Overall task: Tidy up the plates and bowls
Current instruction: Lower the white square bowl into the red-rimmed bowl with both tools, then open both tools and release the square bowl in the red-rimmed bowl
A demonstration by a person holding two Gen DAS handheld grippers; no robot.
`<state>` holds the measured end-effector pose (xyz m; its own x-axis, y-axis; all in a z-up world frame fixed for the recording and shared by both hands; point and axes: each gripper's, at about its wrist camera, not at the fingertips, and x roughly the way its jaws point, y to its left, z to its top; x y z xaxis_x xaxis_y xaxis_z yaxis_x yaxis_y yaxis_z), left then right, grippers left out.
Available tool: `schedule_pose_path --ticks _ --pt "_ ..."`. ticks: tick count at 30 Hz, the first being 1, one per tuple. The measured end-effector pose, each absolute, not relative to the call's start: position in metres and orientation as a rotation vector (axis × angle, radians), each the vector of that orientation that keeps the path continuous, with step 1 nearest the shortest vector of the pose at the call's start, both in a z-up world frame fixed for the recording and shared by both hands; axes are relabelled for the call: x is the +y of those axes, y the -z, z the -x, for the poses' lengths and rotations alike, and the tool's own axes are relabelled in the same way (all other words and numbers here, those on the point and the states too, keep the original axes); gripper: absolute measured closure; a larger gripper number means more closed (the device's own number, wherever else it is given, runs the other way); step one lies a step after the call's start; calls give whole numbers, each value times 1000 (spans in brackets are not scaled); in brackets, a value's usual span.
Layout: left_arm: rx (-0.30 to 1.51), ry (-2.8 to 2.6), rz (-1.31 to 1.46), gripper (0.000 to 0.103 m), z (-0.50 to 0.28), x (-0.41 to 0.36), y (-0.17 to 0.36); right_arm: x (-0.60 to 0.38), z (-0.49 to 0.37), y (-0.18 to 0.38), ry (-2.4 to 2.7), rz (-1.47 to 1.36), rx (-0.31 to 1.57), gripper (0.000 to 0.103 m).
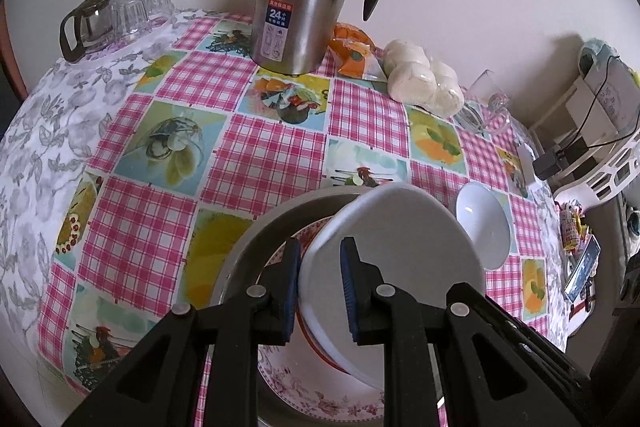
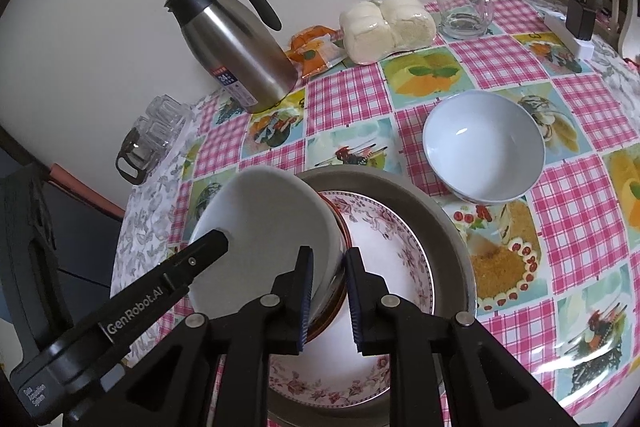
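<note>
A white bowl hangs tilted over a floral plate, which lies inside a wide grey dish. A red-brown rim shows just under the bowl. My left gripper is shut on one side of the bowl's rim and also shows in the right wrist view. My right gripper is shut on the opposite wall of the same bowl. A second white bowl stands upright on the checked tablecloth to the right of the dish.
A steel thermos jug stands at the back by the wall. Beside it lie an orange packet and bagged buns. A glass mug is at back right, with glass cups and a glass pot at back left.
</note>
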<state>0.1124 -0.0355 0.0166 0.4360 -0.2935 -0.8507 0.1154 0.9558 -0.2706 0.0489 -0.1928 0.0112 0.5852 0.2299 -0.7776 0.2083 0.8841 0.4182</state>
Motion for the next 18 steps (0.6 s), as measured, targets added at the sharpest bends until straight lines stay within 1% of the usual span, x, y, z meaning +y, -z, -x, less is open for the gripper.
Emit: schedule_pose_path --ticks 2,3,8,9,10,11,12,13,14,15,16,18 --pt "1082 252 181 83 -111 -35 -19 -194 -48 -12 -16 -511 952 84" --pt "1075 250 180 82 -111 -34 -21 -194 -48 -13 -17 -513 947 84" --pt "1027 246 171 81 -108 -34 -32 -200 -44 -22 -6 -516 913 84" --pt "1020 244 169 79 -108 -34 -34 -201 -43 -24 -2 -517 907 84" --pt "1014 241 167 72 -107 -34 -36 -203 -42 -26 5 -516 902 82" --pt "1009 237 165 67 -106 -33 -37 -205 -41 -27 11 -518 894 69" --pt "1002 233 163 59 -106 -34 -39 -207 -40 -28 17 -515 890 60" --pt "996 229 160 55 -105 -33 -40 -208 -40 -29 24 -510 887 47" --pt "992 224 157 54 -105 -33 -41 -210 -39 -30 30 -509 884 44" --pt "991 218 156 50 -105 -33 -41 -211 -39 -31 36 -508 882 44" --pt "993 205 153 44 -105 -33 -41 -213 -38 -31 40 -507 879 43" --pt "992 182 140 38 -105 -32 -41 -215 -38 -31 50 -504 876 39"
